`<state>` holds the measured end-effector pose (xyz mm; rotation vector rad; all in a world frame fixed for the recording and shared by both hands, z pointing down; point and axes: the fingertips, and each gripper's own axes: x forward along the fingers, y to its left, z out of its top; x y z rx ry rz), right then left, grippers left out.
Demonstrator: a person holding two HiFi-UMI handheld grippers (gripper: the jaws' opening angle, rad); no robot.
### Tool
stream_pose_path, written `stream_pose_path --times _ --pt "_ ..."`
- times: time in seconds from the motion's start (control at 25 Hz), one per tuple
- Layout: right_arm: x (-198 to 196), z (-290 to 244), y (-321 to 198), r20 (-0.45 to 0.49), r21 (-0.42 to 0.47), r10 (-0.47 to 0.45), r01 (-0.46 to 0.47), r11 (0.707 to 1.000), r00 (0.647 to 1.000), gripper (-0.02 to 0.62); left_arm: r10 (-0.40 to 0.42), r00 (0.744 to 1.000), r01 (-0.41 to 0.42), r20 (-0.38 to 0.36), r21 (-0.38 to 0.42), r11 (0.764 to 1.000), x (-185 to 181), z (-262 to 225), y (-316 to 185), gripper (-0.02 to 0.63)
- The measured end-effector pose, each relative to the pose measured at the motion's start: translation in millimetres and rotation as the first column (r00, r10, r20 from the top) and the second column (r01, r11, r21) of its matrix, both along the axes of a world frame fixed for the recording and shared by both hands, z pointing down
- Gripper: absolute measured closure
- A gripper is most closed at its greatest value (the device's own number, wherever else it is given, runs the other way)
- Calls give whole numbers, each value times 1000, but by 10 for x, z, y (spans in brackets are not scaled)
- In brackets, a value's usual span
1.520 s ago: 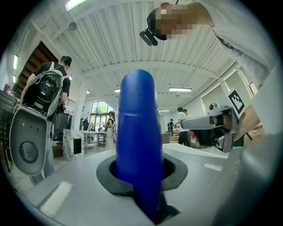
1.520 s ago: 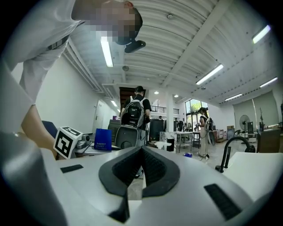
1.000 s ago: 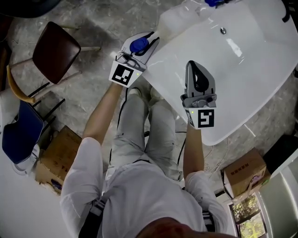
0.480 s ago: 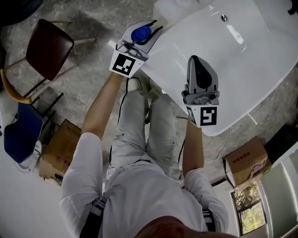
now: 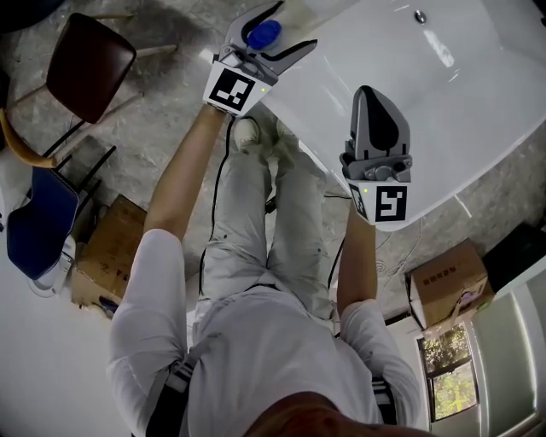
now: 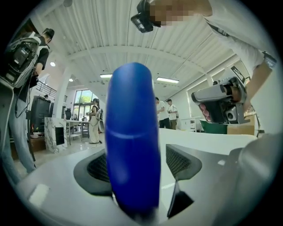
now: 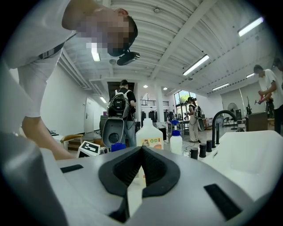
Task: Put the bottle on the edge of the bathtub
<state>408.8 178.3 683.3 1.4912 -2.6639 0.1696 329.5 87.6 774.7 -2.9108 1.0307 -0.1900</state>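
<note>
One blue bottle (image 5: pixel 263 34) at bathtub (image 5: pixel 341 60) edge, between left tongs (image 5: pixel 293 26), just opening; release likely. Right tongs (image 5: pixel 375 92) closed, empty, over bathtub.

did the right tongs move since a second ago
No. The right tongs stay above the same near stretch of the bathtub rim, shut and empty.

I can read no text anywhere. The cardboard box (image 5: pixel 445 286) on the floor to my right carries dark print that is too small to make out, and so does the box (image 5: pixel 102 277) to my left. The white jug (image 7: pixel 149 134) has a colourful label, but its words are illegible.
</note>
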Motion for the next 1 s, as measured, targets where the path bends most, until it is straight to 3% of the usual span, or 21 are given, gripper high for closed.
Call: stream_pose_path --times 0.12,0.52,0.8,1.0 --pt "53 -93 12 1 -9 6 -6 1000 1000 594 -3 1000 3 29 -1 1000 15 -75 2 171" --pt "177 -649 138 28 -32 6 -6 999 1000 594 -56 993 57 107 -7 998 -31 -599 149 100" --pt "181 -1225 293 35 -30 -2 3 1000 999 594 -120 987 116 110 40 992 -82 -1318 251 104" --pt "180 -1769 330 30 -2 -2 2 1000 1000 595 -124 989 122 77 39 992 -73 -1885 378 152"
